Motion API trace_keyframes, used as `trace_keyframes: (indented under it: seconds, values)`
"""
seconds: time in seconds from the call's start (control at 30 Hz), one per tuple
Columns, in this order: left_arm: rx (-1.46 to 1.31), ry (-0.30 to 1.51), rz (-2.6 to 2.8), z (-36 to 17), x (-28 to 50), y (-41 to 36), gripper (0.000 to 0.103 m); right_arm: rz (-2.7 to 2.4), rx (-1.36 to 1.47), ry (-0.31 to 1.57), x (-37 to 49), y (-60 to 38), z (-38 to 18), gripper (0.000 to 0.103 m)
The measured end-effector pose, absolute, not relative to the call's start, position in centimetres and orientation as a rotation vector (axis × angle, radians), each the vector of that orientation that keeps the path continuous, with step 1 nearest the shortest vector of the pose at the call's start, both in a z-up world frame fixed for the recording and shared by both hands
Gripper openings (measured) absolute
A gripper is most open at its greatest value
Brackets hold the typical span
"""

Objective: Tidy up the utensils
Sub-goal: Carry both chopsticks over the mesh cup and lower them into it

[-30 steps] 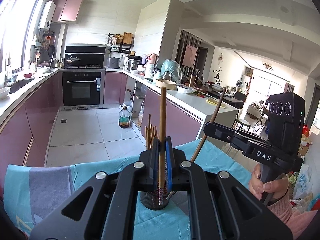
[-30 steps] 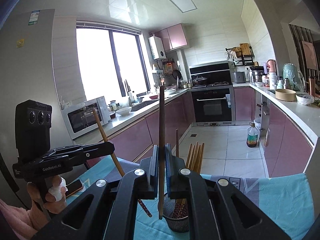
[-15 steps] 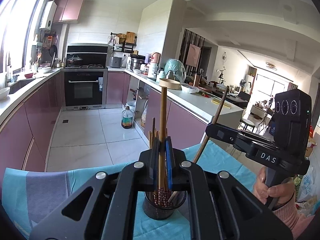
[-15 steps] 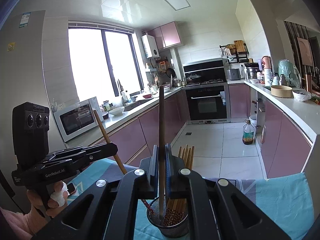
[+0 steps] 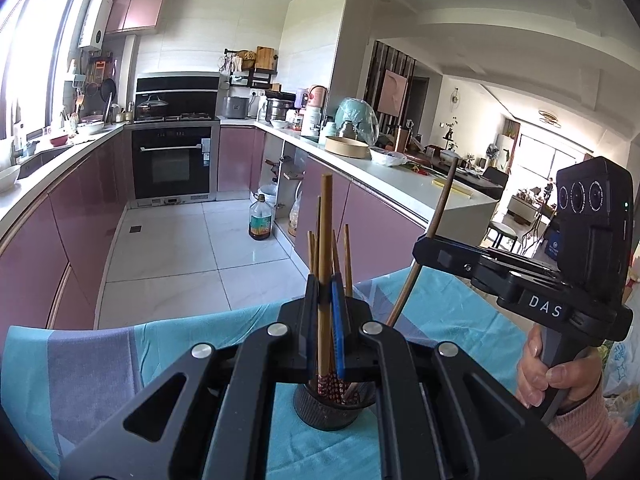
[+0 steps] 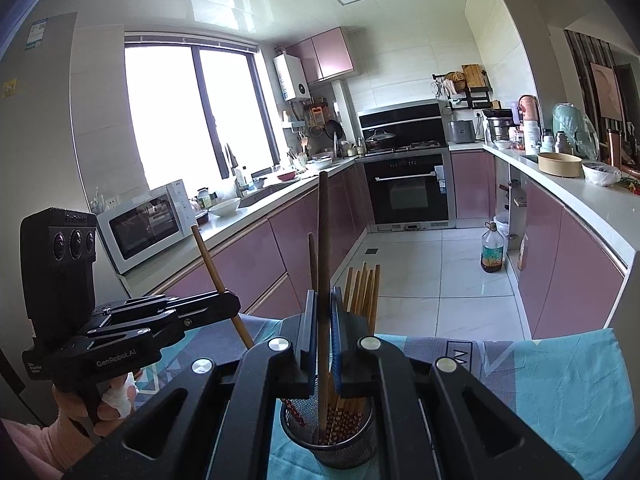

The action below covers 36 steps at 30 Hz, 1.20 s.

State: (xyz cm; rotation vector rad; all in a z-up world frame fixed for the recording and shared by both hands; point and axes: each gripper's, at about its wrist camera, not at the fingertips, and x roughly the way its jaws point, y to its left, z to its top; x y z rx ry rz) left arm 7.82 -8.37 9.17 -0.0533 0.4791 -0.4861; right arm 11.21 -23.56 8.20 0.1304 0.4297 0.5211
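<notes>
A black mesh holder (image 5: 320, 414) (image 6: 352, 446) with several wooden chopsticks (image 6: 362, 292) stands on the teal tablecloth (image 5: 192, 344). My left gripper (image 5: 325, 286) is shut on a light wooden chopstick (image 5: 326, 216) held upright, its patterned lower end inside the holder. My right gripper (image 6: 323, 310) is shut on a dark brown chopstick (image 6: 323, 232), also upright, with its tip down in the holder. Each gripper shows in the other's view: the right one (image 5: 426, 250) at the right, the left one (image 6: 230, 302) at the left. A person's hand (image 5: 554, 376) holds the right handle.
The table edge runs just behind the holder, with tiled floor beyond. Pink kitchen cabinets line both sides, an oven (image 5: 172, 164) stands at the far end and a microwave (image 6: 144, 224) sits on the left counter. An oil bottle (image 5: 260, 224) stands on the floor.
Both grippers have come down and closer to the holder with their chopsticks. The lower ends of both chopsticks have sunk deeper into the holder.
</notes>
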Motion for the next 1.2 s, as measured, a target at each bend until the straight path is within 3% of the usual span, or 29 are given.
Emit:
trace_keyframes:
  seconds: [1.2]
  values:
    - [-0.033,0.571,-0.475,8.0,12.5,-7.9,0.007,0.505,0.126,0.506,12.4,-23.3,5.5,0.005]
